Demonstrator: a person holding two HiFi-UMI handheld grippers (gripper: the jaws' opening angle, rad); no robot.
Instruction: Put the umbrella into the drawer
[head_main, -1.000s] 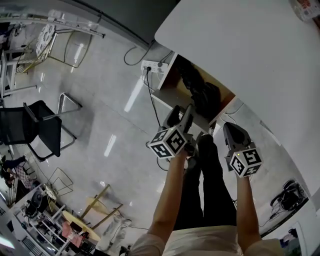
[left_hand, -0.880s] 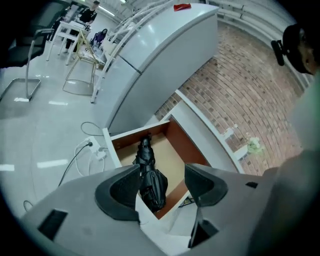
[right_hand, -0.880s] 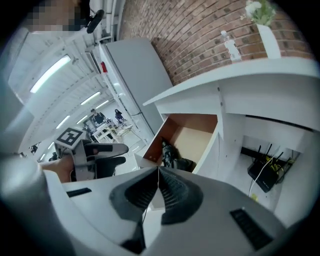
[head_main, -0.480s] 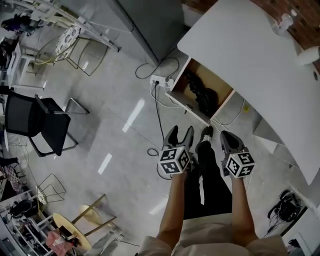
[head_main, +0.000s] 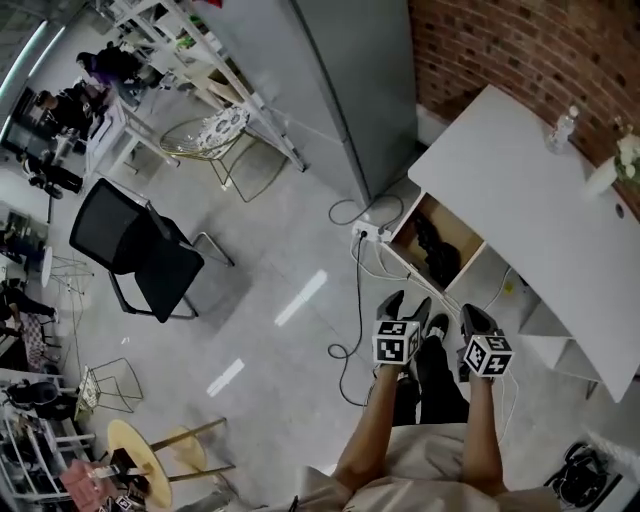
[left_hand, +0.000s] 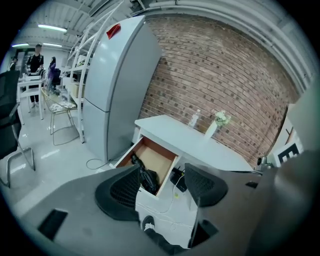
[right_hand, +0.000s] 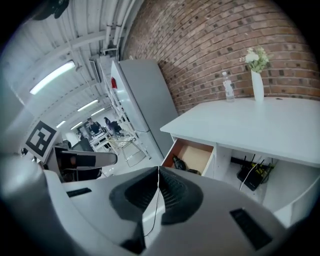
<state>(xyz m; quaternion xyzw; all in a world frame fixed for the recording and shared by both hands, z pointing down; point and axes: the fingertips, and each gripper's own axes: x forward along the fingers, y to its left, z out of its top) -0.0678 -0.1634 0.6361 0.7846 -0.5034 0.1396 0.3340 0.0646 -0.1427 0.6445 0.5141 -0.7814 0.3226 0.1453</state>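
Observation:
The black folded umbrella (head_main: 436, 250) lies inside the open wooden drawer (head_main: 450, 226) of the white desk (head_main: 530, 200). Both grippers are held well back from the drawer, over the floor, above the person's legs. My left gripper (head_main: 408, 302) is open with nothing between its pads. My right gripper (head_main: 477, 316) is shut on nothing. In the left gripper view the umbrella (left_hand: 146, 176) shows in the drawer (left_hand: 159, 154) between the spread jaws of the left gripper (left_hand: 162, 187). In the right gripper view the drawer (right_hand: 194, 154) and umbrella (right_hand: 180, 163) sit beyond the closed right gripper (right_hand: 158, 192).
A grey fridge (head_main: 350, 90) stands left of the desk against the brick wall. A power strip (head_main: 366, 232) and cables lie on the floor by the drawer. A bottle (head_main: 559, 130) and a vase (head_main: 612, 168) stand on the desk. A black chair (head_main: 140, 250) is further left.
The head view has pulled far back from the desk, and both grippers have drawn away from the drawer. The umbrella stays in the drawer. Left remains open, right remains shut.

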